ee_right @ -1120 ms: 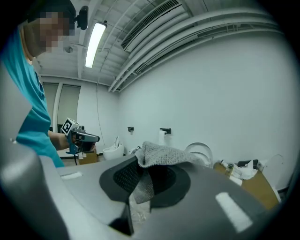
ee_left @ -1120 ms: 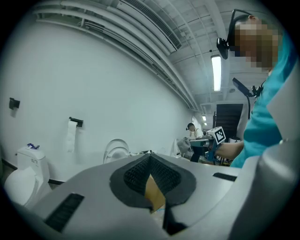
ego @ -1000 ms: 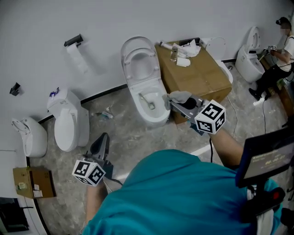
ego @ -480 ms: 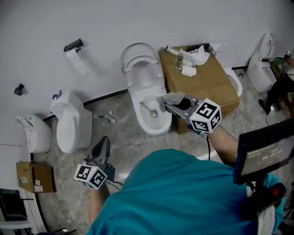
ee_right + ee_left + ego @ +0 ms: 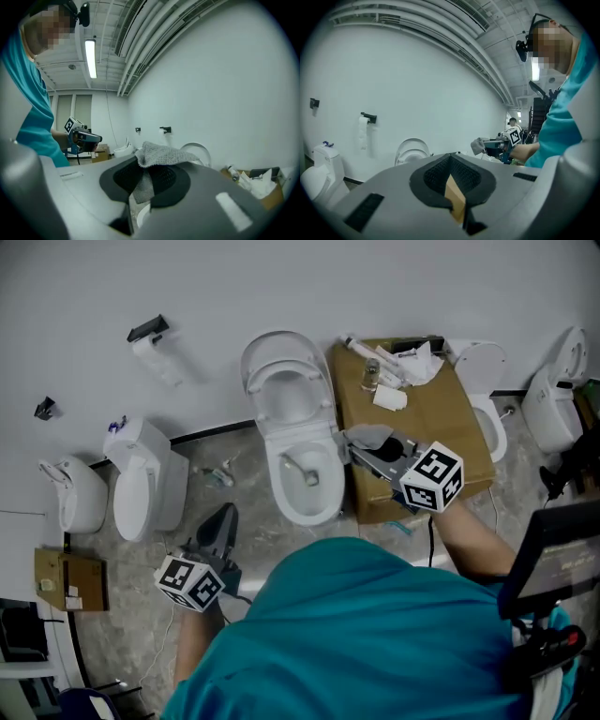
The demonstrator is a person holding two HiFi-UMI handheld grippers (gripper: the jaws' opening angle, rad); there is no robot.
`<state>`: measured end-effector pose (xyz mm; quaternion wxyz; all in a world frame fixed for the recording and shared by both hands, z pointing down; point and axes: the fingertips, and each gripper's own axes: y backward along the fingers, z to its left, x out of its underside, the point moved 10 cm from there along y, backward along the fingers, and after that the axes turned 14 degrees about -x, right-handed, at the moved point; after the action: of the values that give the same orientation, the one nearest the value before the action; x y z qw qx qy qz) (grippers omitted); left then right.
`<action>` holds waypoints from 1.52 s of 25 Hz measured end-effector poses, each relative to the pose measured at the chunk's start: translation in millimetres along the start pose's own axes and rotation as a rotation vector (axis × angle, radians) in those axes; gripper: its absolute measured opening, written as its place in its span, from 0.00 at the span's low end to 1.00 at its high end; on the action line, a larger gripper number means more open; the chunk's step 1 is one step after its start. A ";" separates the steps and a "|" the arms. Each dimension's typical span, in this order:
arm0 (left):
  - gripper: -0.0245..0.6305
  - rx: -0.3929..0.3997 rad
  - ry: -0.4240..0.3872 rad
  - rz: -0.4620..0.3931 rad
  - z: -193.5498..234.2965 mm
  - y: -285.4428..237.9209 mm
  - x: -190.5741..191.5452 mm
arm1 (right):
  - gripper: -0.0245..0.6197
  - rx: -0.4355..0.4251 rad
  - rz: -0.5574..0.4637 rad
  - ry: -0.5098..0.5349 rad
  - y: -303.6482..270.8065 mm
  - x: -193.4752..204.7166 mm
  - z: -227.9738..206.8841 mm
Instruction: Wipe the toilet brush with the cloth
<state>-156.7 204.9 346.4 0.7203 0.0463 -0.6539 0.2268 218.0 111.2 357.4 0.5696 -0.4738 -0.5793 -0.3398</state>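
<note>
Right claw [image 5: 361, 448] was clamped on cloth [image 5: 367, 435] and held over the gap between toilet [image 5: 281, 510] rim and box [image 5: 427, 413]. Left claw [image 5: 223, 517] was closed with nothing gripped, held over floor [image 5: 239, 491] just left of the toilet. Brush [image 5: 300, 468] was seen lying in the bowl, apart from the cloth. Open floor was seen in front of the toilet.

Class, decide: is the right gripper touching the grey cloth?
Touching. In the right gripper view, the cloth is pinched between the closed jaws of the right gripper, bunching over their tips.
</note>
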 end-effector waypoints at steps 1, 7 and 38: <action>0.03 0.006 -0.003 -0.001 1.2 -1.9 2.7 | 0.10 0.003 -0.002 -0.003 1.1 2.1 0.5; 0.03 0.046 -0.014 0.044 25.3 -58.4 1.3 | 0.10 0.040 0.018 -0.037 -11.7 8.3 -41.8; 0.05 0.386 -0.095 0.208 224.8 -256.1 -20.3 | 0.10 0.287 0.061 -0.098 -181.8 -41.2 -152.5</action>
<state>-265.4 -110.8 417.3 0.6390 0.1261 -0.6329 0.4186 95.4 -96.0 361.8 0.6126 -0.4209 -0.6344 -0.2122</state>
